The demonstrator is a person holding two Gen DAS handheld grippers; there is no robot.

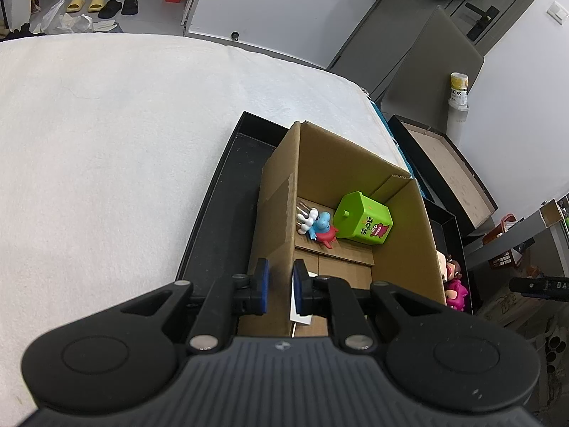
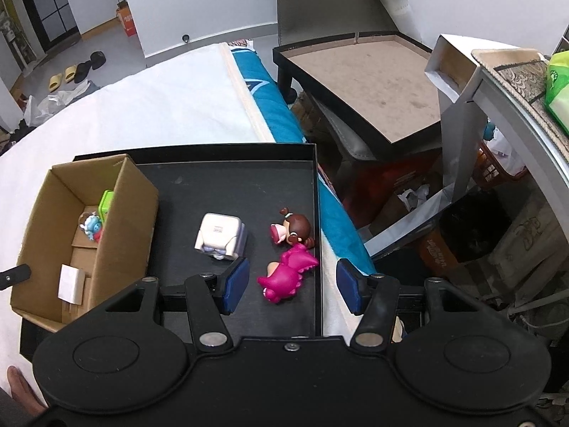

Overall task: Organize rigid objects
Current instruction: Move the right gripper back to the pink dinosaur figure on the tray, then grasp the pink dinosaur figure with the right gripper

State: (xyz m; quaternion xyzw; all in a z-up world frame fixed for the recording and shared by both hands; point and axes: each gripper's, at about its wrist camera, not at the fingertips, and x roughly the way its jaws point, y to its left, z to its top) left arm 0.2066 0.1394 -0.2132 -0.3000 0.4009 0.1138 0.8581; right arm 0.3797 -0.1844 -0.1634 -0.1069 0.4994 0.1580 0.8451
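Between wide right tongs [image 2: 292,284]: glossy magenta dinosaur toy [image 2: 287,274] on side; left tongs [image 1: 281,286] pinch cardboard box wall [image 1: 275,192].

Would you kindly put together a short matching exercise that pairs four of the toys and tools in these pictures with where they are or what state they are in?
Things:
1. green lidded box
2. pink dinosaur toy
3. left tool
4. white cube toy

Places or states:
A. clamped on the near wall of the cardboard box
B. lying on the black tray, between the open pads of the right tool
C. on its side inside the cardboard box
D. on the black tray, beside the cardboard box

Pairs: 1-C, 2-B, 3-A, 4-D
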